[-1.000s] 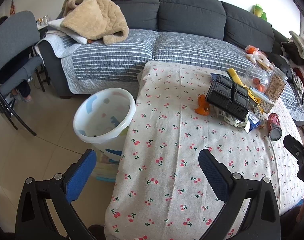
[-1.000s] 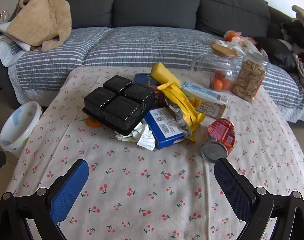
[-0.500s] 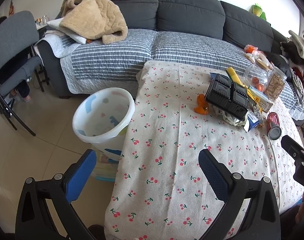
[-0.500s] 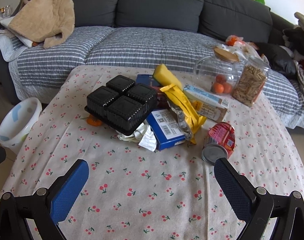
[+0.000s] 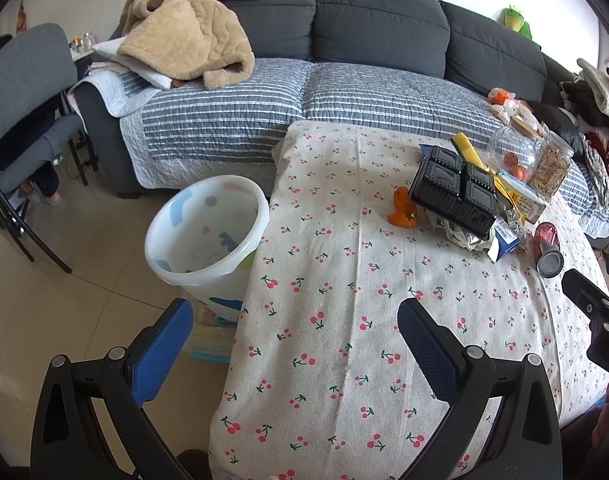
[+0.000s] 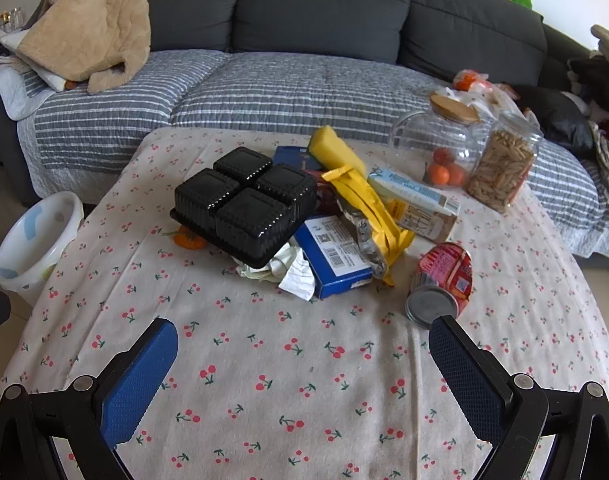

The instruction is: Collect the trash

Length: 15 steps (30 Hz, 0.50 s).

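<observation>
- My left gripper [image 5: 294, 330] is spread wide and holds nothing; it hangs over the near left edge of the worktop [image 5: 344, 300], one blue pad over the floor, the other over the cherry-print cloth.
- Left of the worktop, on the floor and touching the hanging cloth, stands a white bin [image 5: 206, 236]. From the right wrist view only part of it [image 6: 36, 236] shows at the left edge. I cannot make out what lies at its bottom.
- The trash sits heaped on the far right part of the worktop. Leftmost is a bit of orange peel [image 5: 403, 212], partly tucked under a black four-cell plastic tray [image 6: 246, 200].
- Crumpled paper [image 6: 288, 268] pokes out from under the tray, so most of it is hidden.
- Beside it lies a blue box [image 6: 334, 256], then a yellow wrapper [image 6: 368, 204] draped over it, and a pale carton [image 6: 416, 200] behind.
- A red can [image 6: 442, 284] lies on its side, its open end near my right gripper's right finger.
- Two glass jars [image 6: 500, 160] stand at the back right; their contents are blurred by the glass.
- My right gripper [image 6: 304, 354] is also spread wide and empty, held above bare cloth just short of the heap. In the left wrist view it [image 5: 584, 300] is cut off by the frame edge.
</observation>
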Motion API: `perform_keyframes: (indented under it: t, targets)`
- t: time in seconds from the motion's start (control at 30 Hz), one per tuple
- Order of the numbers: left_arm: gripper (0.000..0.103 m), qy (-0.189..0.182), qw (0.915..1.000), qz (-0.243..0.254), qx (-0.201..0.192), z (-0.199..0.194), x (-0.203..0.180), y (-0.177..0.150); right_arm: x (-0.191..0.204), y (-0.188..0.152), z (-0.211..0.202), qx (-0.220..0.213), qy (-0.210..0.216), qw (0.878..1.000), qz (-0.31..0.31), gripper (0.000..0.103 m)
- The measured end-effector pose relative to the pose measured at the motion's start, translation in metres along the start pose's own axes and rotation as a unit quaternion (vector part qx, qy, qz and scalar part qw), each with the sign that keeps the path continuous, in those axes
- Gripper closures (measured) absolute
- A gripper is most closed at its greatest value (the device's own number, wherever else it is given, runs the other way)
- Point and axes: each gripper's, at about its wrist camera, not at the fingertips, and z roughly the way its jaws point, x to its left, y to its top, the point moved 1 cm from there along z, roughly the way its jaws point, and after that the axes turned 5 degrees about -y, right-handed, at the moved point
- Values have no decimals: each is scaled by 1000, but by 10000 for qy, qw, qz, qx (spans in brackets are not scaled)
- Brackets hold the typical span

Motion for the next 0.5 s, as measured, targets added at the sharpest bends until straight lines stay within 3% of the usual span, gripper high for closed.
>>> perform_keyframes:
  t: [0.5]
  targets:
    - [0,-1,10000,-4,-22,-1,0,1,0,-1,0,-2,-6,10000,2,0]
